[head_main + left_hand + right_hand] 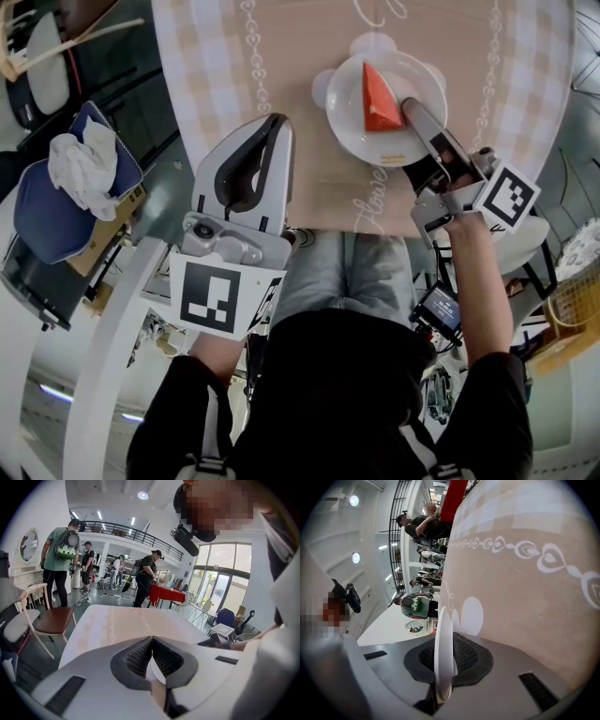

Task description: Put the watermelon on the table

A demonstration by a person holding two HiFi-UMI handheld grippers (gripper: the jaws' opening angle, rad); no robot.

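Beige cloth is covering one round table (281, 56). Nearest the person, the left gripper (275, 122) is hovering over the table's edge, its two jaws pressing together on nothing. Farther out, the right gripper (410, 108) is pinching the rim of one white plate (422, 75), which is carrying one watermelon wedge (378, 98).
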